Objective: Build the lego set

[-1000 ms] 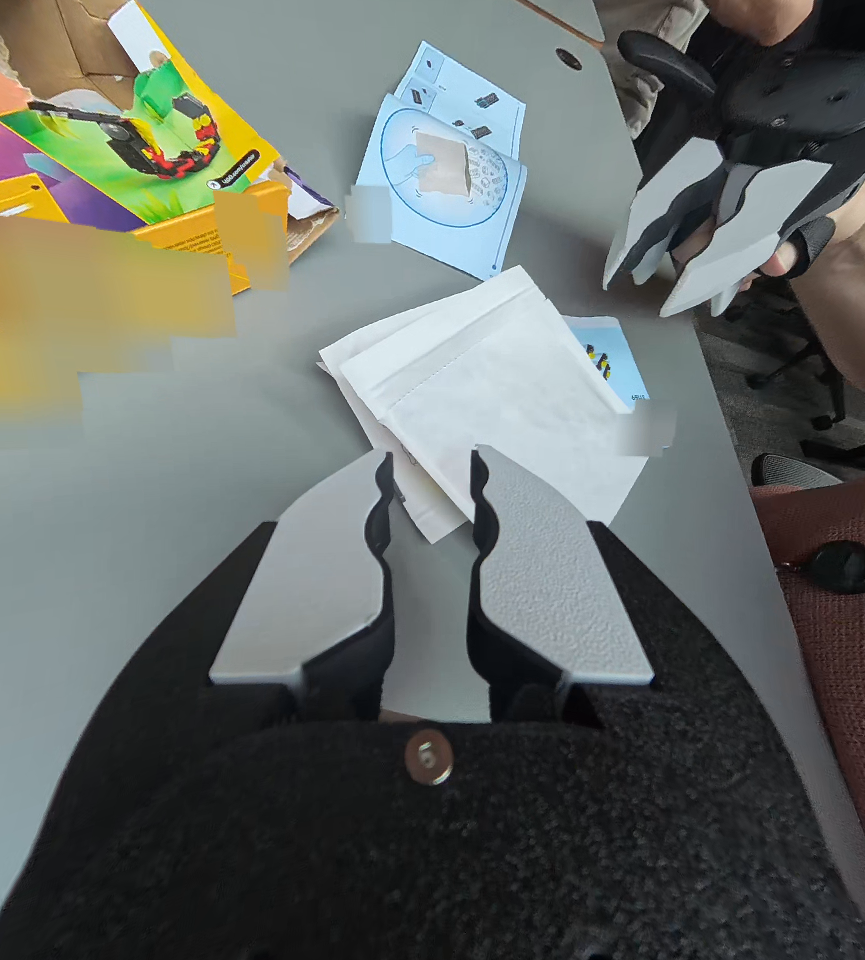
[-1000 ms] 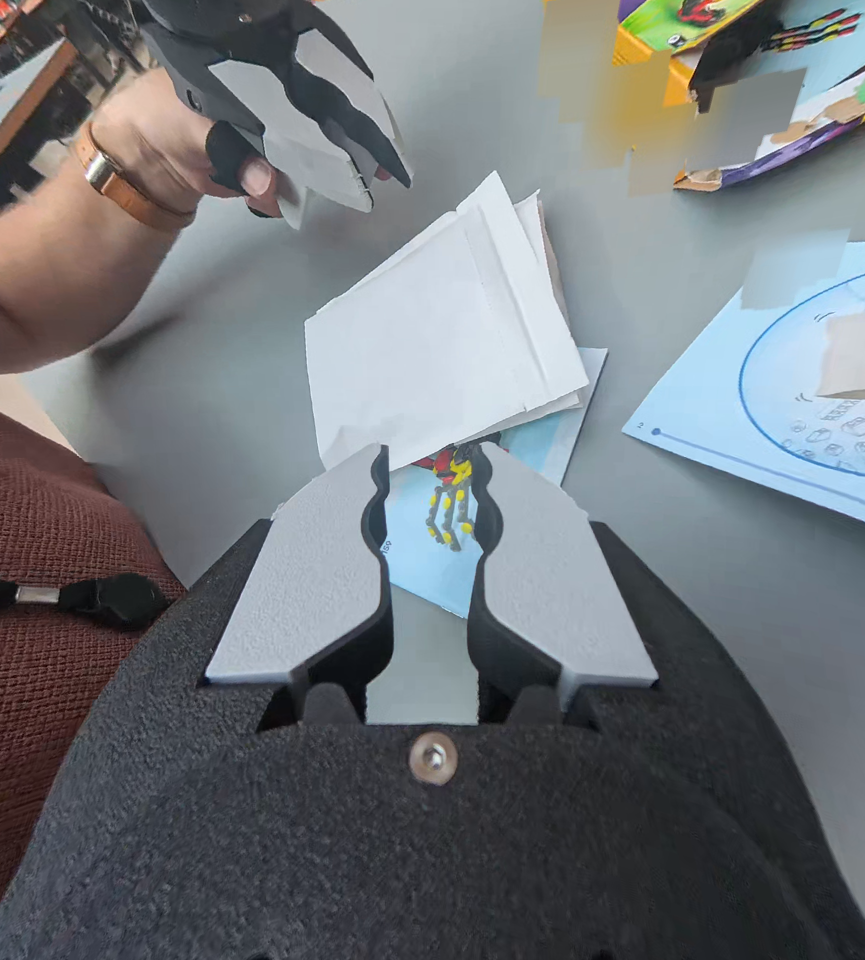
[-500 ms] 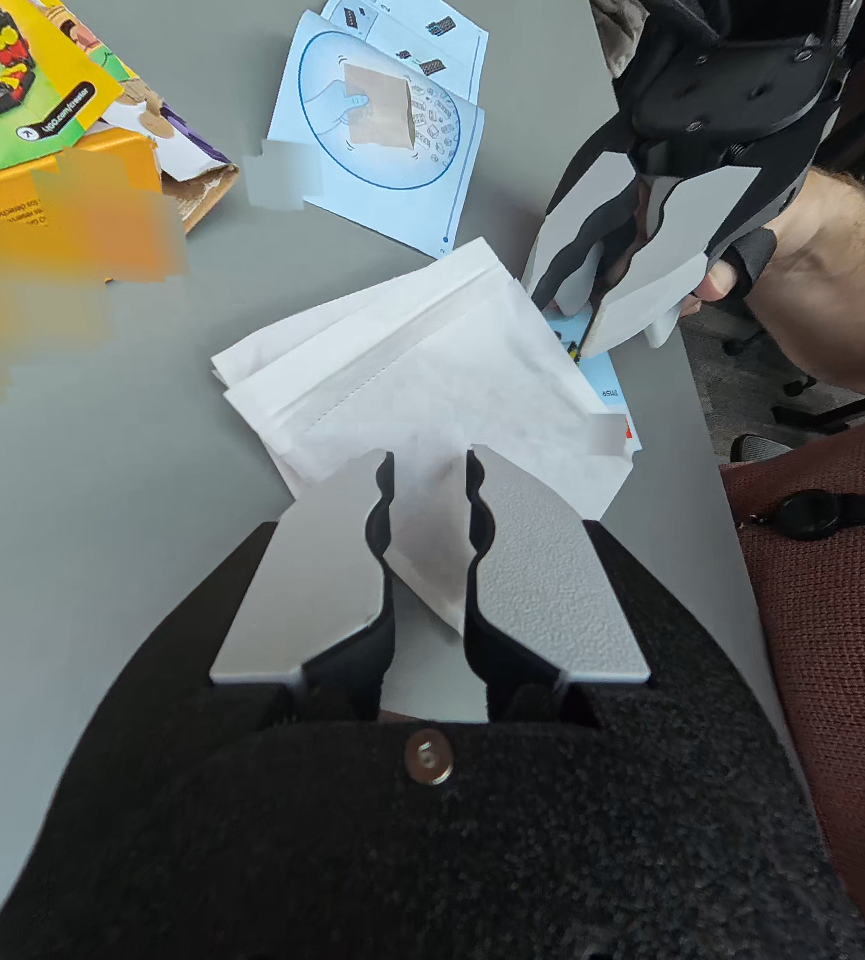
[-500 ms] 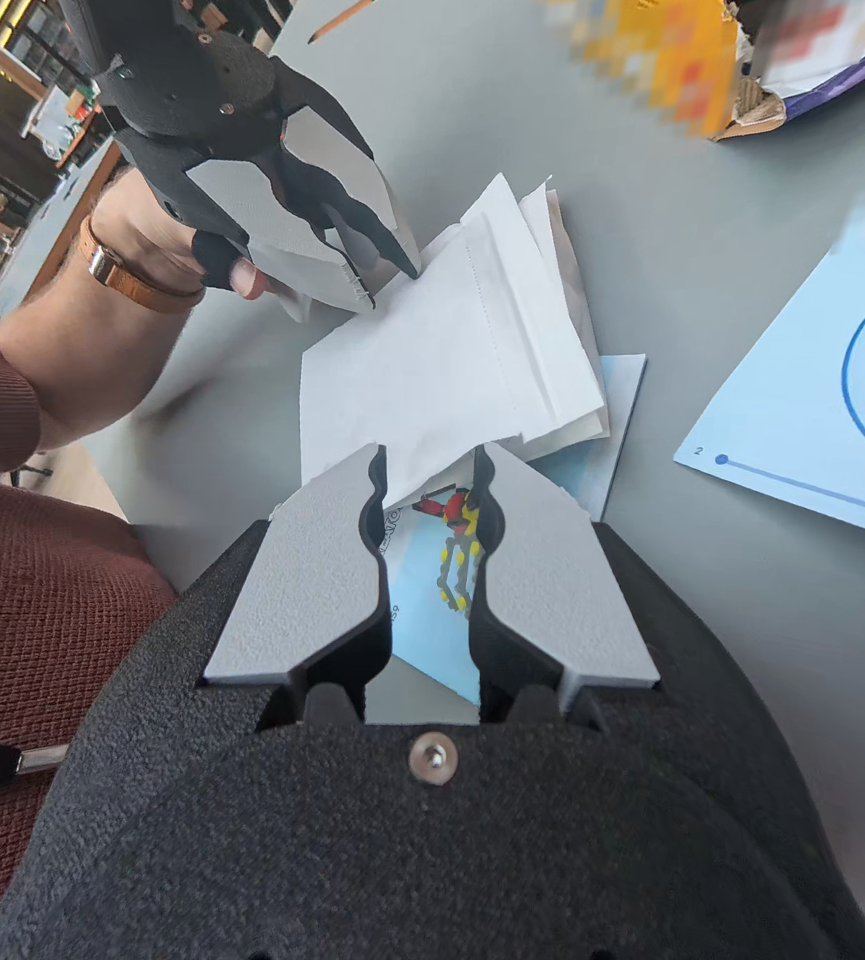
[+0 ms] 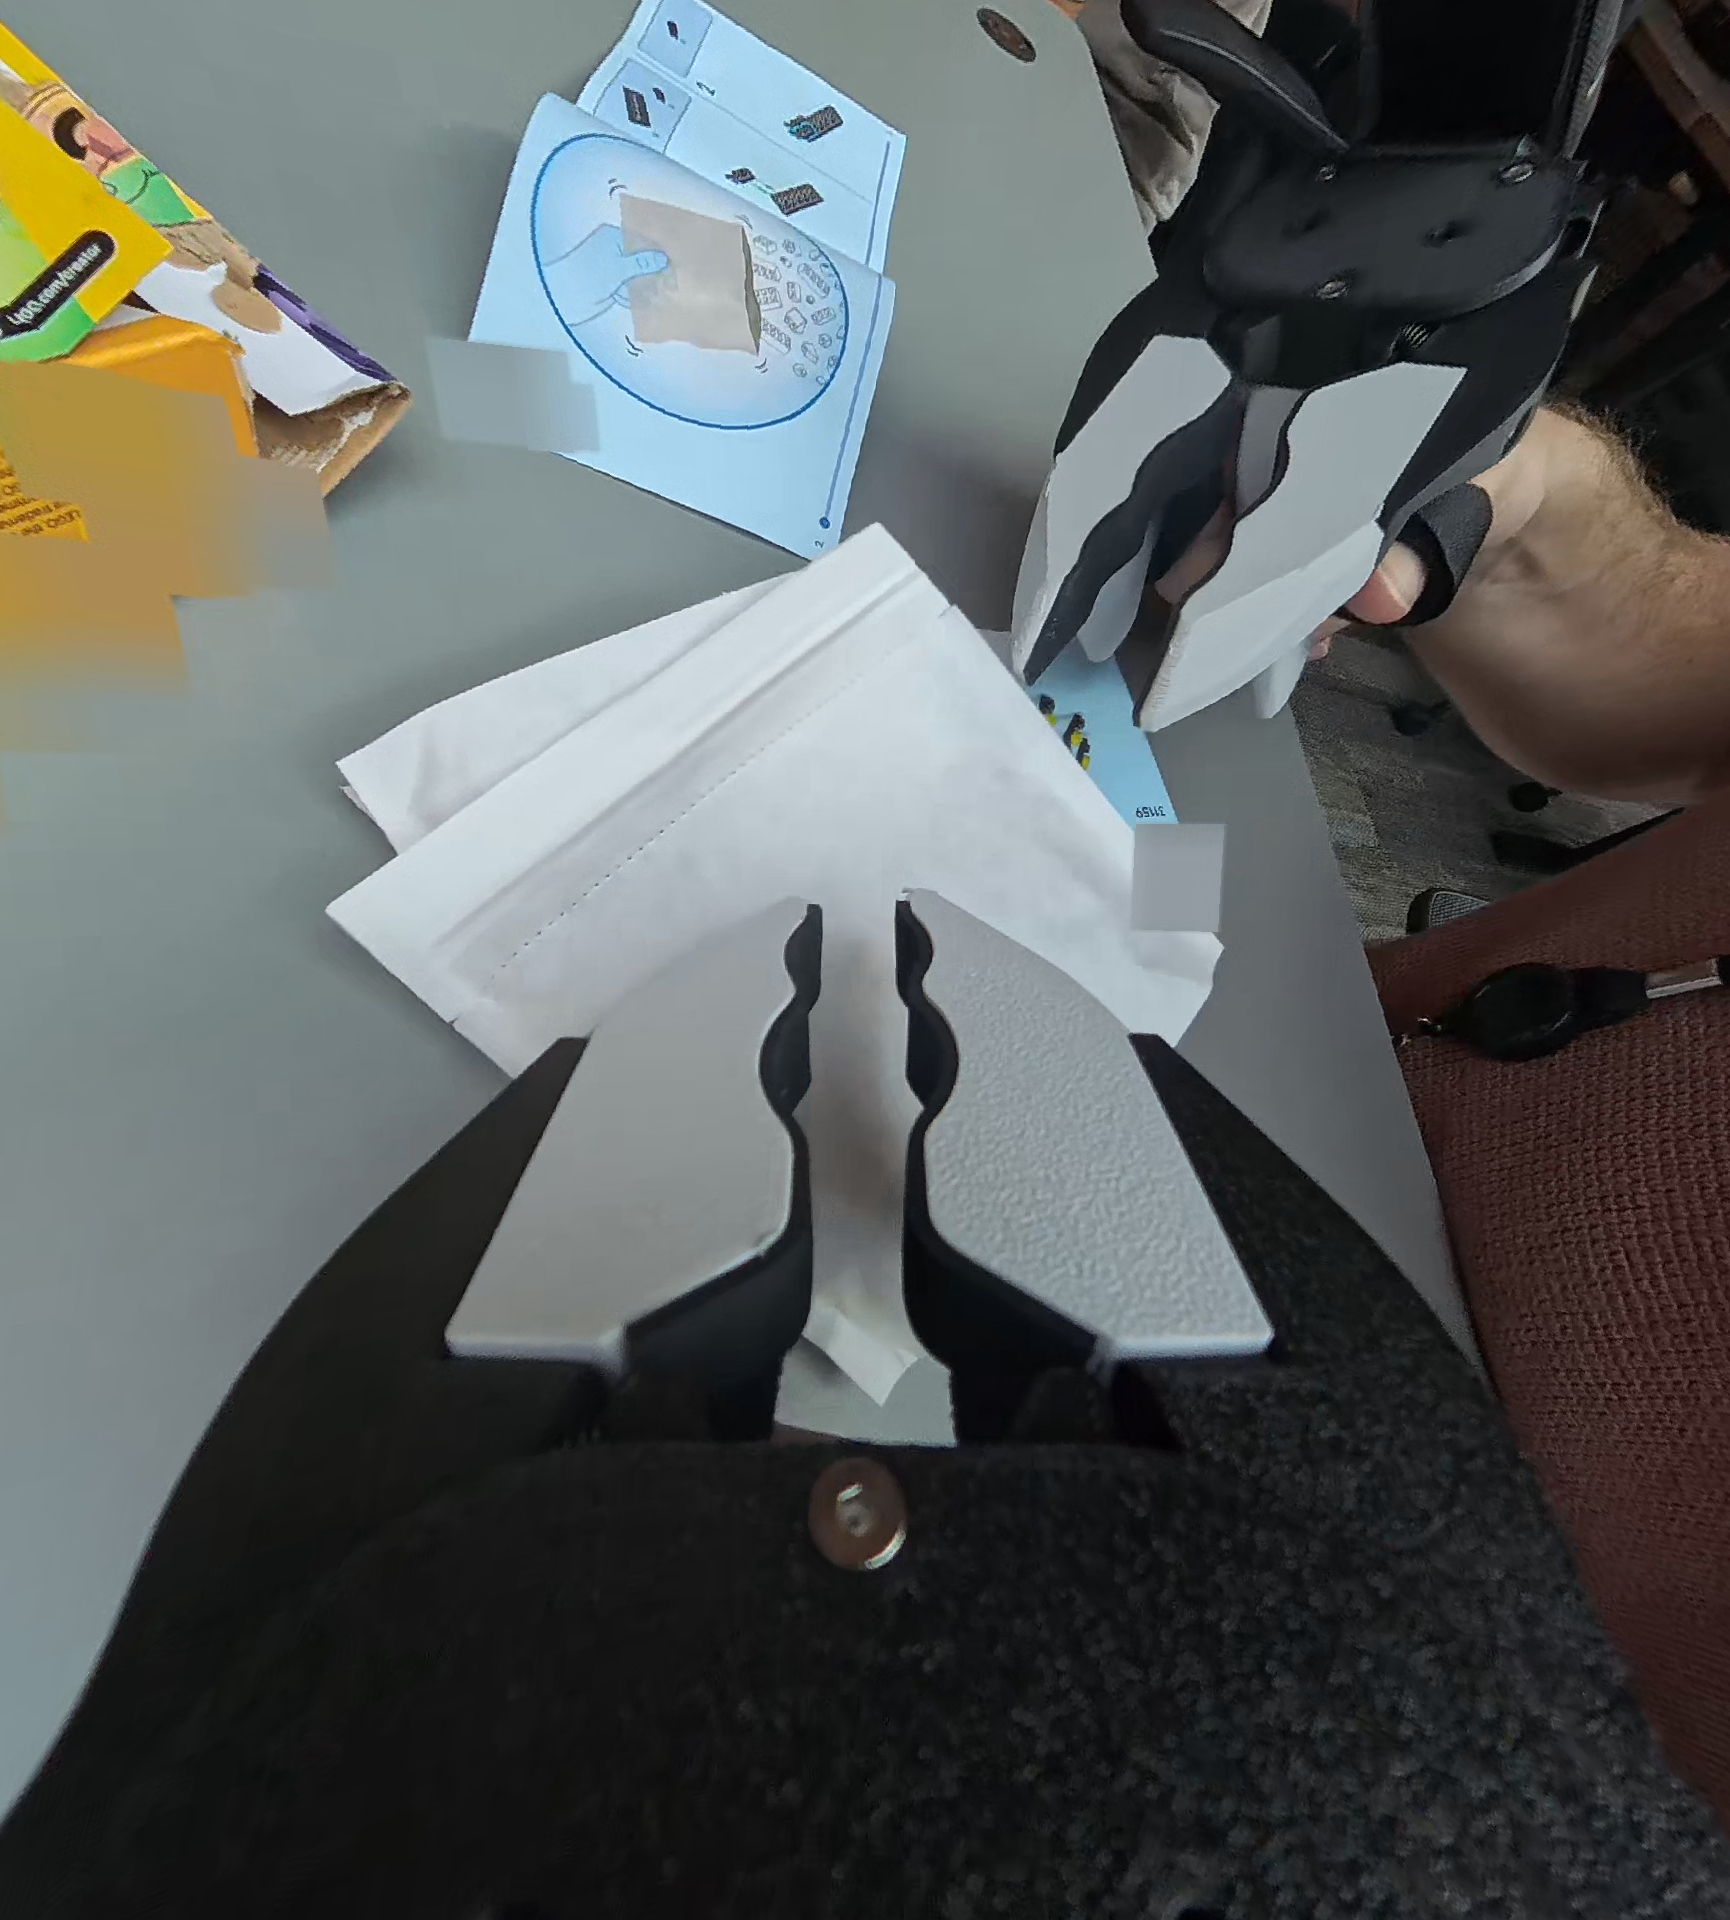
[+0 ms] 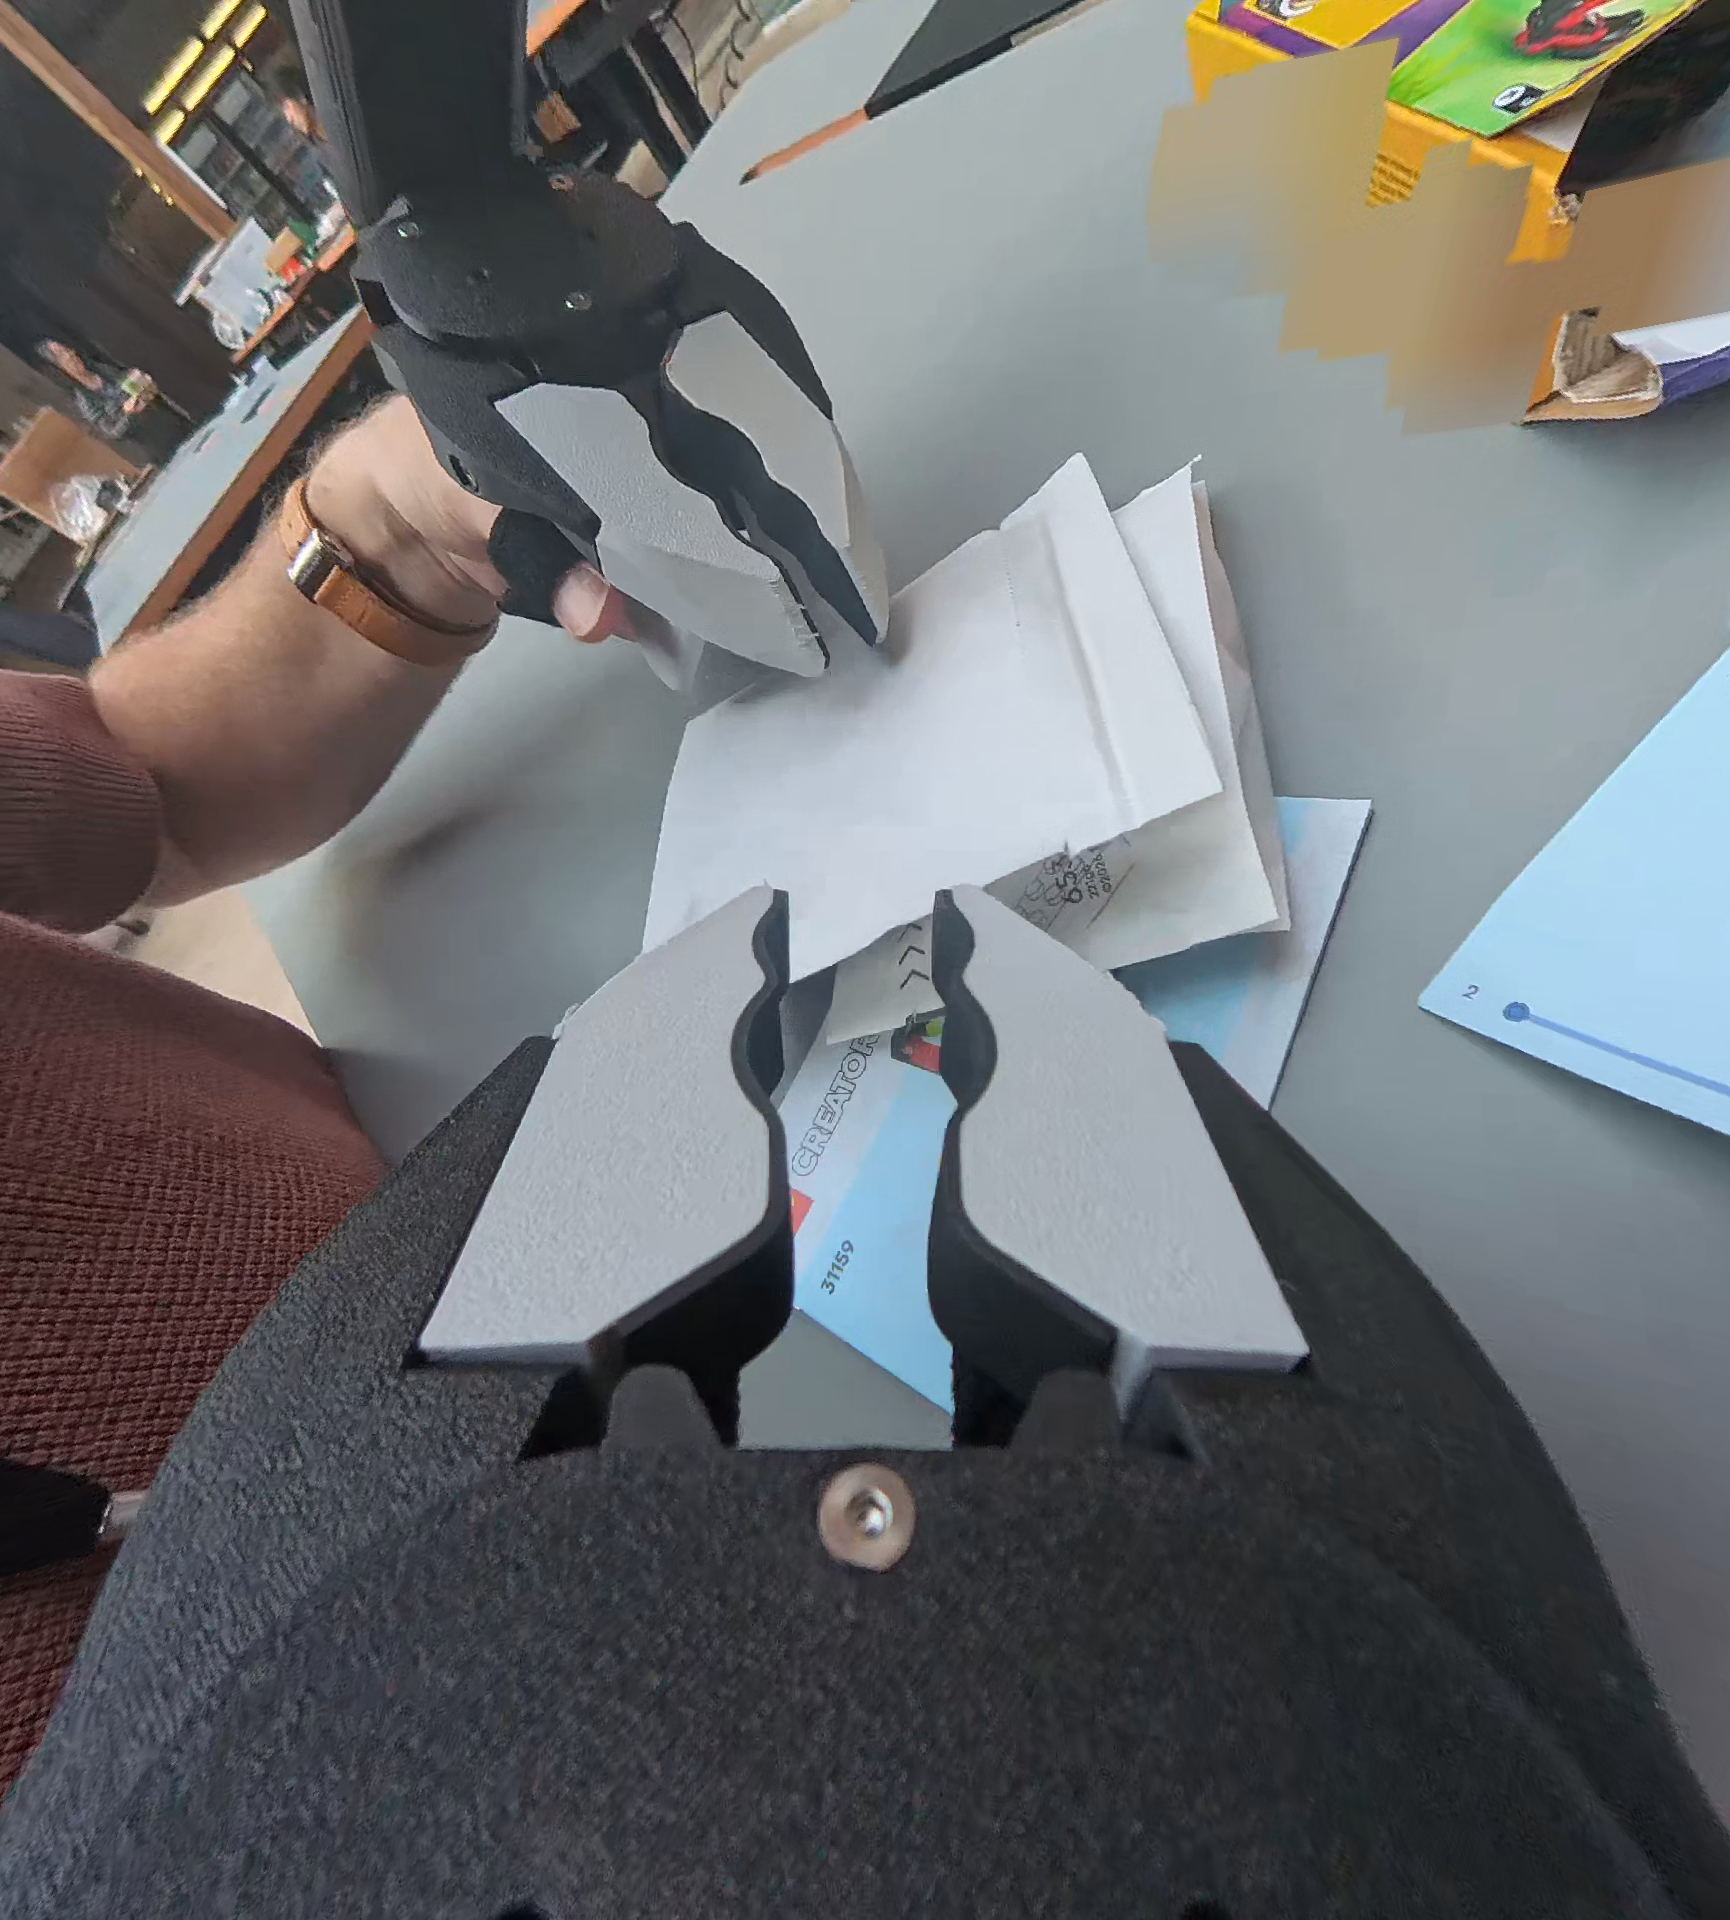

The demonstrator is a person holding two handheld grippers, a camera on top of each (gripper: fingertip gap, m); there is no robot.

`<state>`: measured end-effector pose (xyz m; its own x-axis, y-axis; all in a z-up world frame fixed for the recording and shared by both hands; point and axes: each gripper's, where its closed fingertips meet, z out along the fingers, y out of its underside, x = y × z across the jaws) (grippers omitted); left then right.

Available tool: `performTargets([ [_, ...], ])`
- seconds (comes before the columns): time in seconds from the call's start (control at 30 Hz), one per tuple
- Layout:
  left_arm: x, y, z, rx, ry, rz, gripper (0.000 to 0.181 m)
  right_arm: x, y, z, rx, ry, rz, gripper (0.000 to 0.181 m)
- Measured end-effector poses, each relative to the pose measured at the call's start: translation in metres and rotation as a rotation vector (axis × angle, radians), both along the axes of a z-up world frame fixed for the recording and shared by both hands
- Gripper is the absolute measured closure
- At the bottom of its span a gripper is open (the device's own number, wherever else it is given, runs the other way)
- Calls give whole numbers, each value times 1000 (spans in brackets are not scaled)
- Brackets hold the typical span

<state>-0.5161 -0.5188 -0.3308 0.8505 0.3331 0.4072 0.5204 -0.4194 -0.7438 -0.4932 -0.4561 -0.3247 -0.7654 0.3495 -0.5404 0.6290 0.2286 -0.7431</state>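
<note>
A stack of white paper bags (image 5: 736, 790) is seen on the grey table (image 5: 113, 1039), lying partly over a blue instruction booklet (image 6: 871, 1236). The left gripper (image 5: 859, 909) is held unclenched over the stack's near corner, nothing being pinched. The right gripper (image 6: 861, 904) is likewise spread beside the stack's edge, over the booklet; the yellow lego box (image 5: 61, 343) lies beyond the stack.

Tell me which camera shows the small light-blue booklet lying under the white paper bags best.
The right wrist view: the small light-blue booklet shows its cover between the open right gripper. The left wrist view shows only a corner past the white paper bags.
</note>
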Motion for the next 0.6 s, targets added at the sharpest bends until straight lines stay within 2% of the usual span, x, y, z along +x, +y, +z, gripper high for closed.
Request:
performTargets([
  [0.03, -3, -5, 4, -1, 14, 17, 168, -1, 3, -1, -3, -5, -11, 156],
  [0.2, -26, -41, 22, 2, 66, 136, 167, -6, 14, -7, 9, -28, -39, 157],
  [0.47, -30, -68, 0, -159, 79, 178, 156, 4, 35, -15, 76, -29, -66, 154],
  [0.6, -34, -70, -1, -183, 113, 207, 157, 7, 32, -14, 86, -16, -74, 154],
])
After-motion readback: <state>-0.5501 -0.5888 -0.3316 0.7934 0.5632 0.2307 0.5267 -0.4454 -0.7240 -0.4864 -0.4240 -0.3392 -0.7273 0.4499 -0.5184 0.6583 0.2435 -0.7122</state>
